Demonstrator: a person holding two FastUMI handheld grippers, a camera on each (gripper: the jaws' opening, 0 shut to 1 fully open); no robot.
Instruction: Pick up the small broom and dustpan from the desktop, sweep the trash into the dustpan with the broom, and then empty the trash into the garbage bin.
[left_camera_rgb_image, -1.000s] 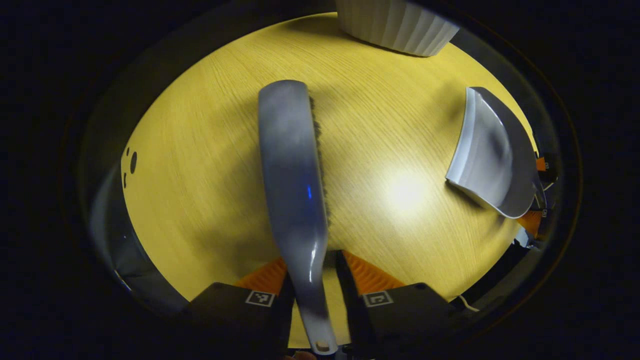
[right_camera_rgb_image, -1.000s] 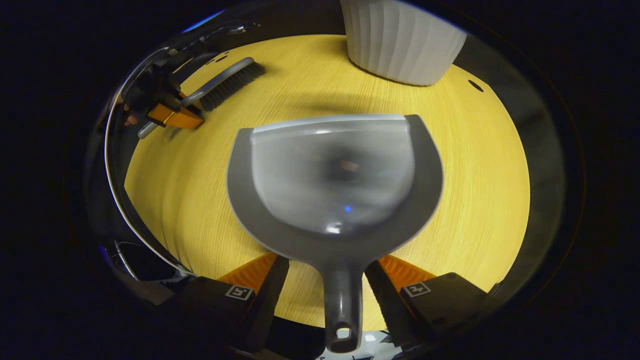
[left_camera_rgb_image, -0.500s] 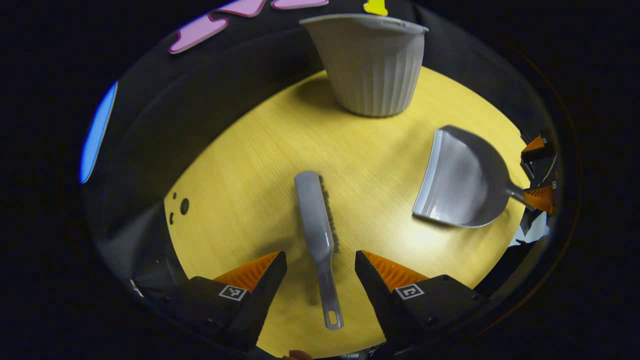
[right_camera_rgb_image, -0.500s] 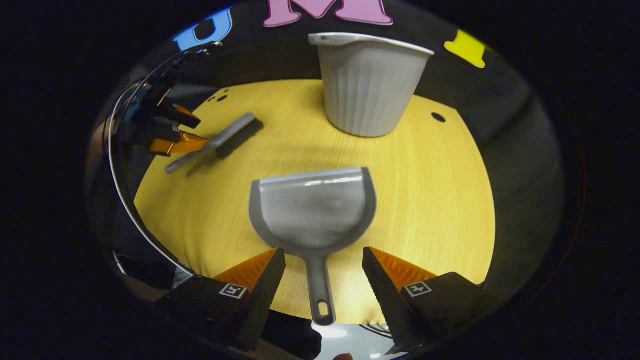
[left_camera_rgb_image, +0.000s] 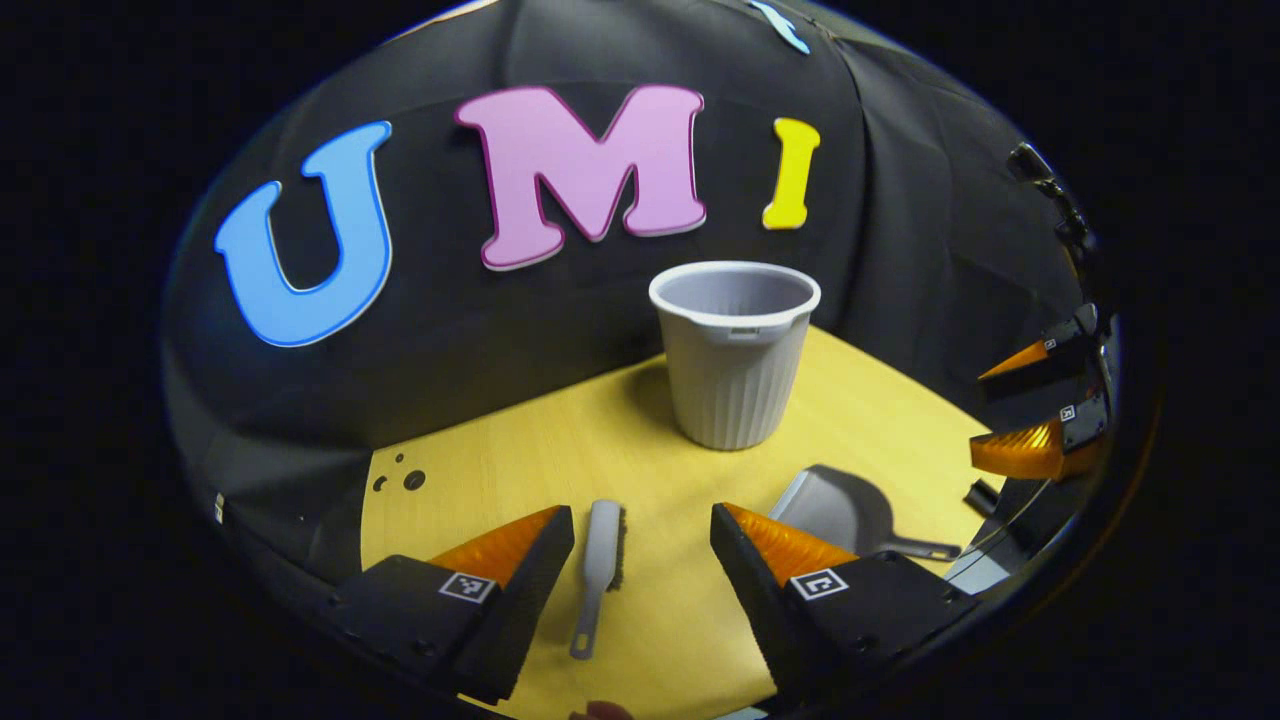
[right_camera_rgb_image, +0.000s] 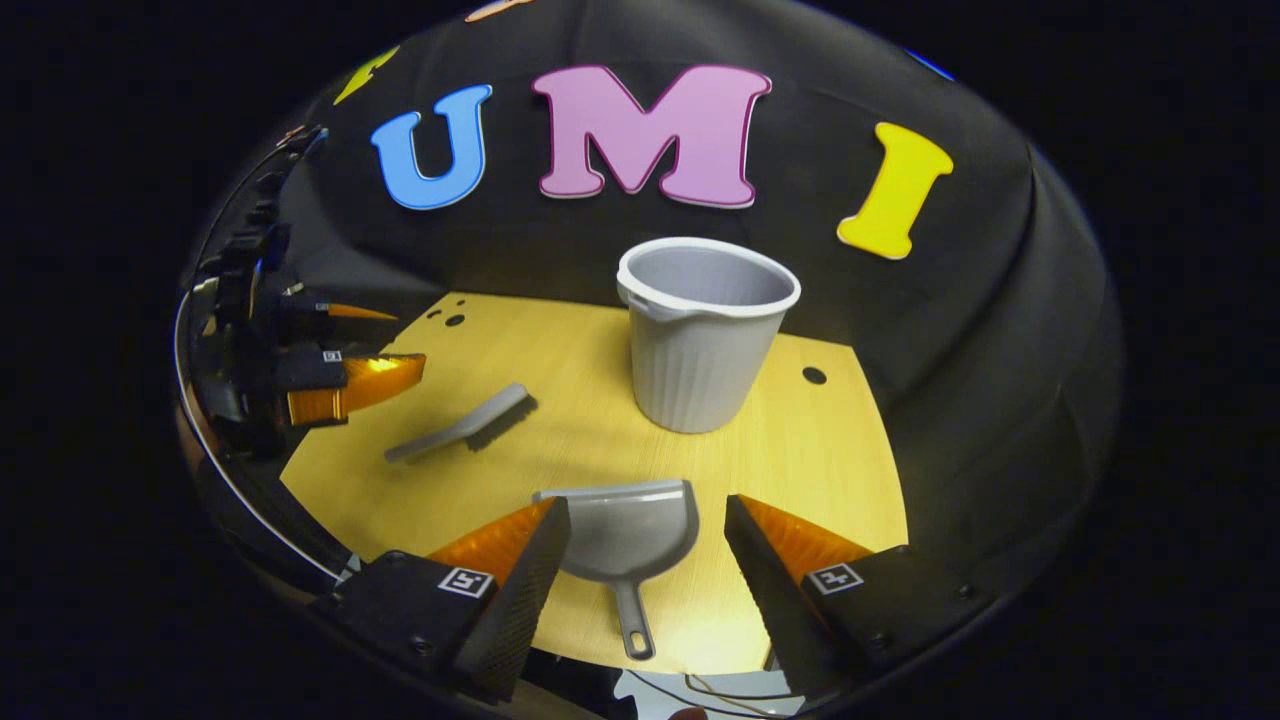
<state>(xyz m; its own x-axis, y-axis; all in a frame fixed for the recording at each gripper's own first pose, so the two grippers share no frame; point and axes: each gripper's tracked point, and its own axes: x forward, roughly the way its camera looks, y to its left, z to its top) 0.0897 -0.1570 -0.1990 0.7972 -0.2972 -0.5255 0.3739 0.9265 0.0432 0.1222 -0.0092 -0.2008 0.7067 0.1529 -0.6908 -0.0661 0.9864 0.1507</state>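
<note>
Left gripper (left_camera_rgb_image: 642, 525) spread wide above the desktop (left_camera_rgb_image: 500, 470), holding nothing, small broom (left_camera_rgb_image: 598, 560) lying flat between its fingers, right gripper (right_camera_rgb_image: 646, 518) likewise wide and empty, dustpan (right_camera_rgb_image: 625, 530) flat below it, garbage bin (right_camera_rgb_image: 705, 335) upright behind both tools.

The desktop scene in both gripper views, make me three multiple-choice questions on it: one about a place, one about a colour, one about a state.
1. Where does the ribbed grey plastic bin stand?
A. at the back of the yellow wooden desktop
B. on its side at the front edge
C. on the dustpan

2. What colour is the small plastic dustpan?
A. red
B. grey
C. green

3. How is the small grey broom?
A. gripped by the left gripper
B. inside the bin
C. lying free on the desktop

Answers: 1 A, it stands upright by the wall. 2 B, grey all over. 3 C, open fingers flank it untouched.
</note>
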